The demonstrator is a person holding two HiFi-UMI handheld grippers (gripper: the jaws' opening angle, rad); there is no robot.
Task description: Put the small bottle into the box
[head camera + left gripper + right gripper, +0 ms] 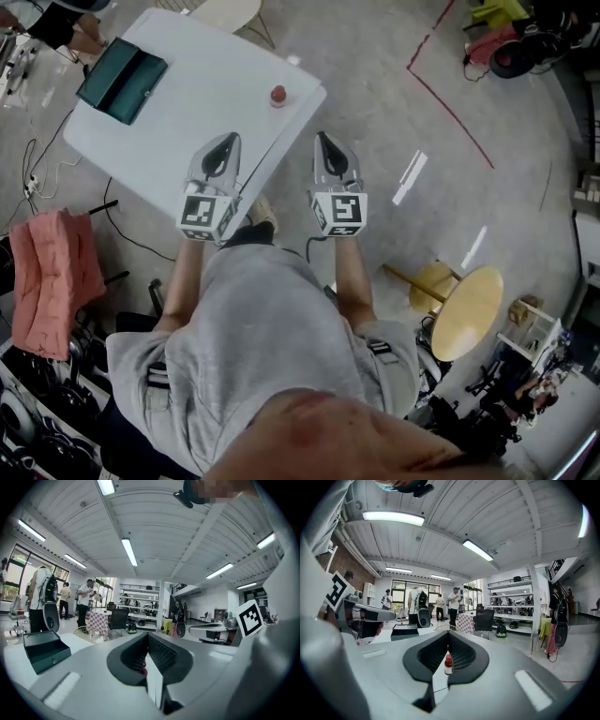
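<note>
Small bottle (278,95): upright on the white table (187,131), long axis vertical, red cap up, near the table's right edge and well apart from the green box (122,79). My left gripper (225,145) and right gripper (324,142) are side by side on outstretched forearms, aimed nearly level toward the bottle. Both have their jaws together and are empty.

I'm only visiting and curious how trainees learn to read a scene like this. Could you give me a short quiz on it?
1. Where does the small bottle stand? A) inside the green box; B) on the white table, near its edge; C) on the floor.
2. True or false: the green box is open.
3. Fill in: the bottle's cap is ___.
Key: 1 B; 2 true; 3 red.
</note>
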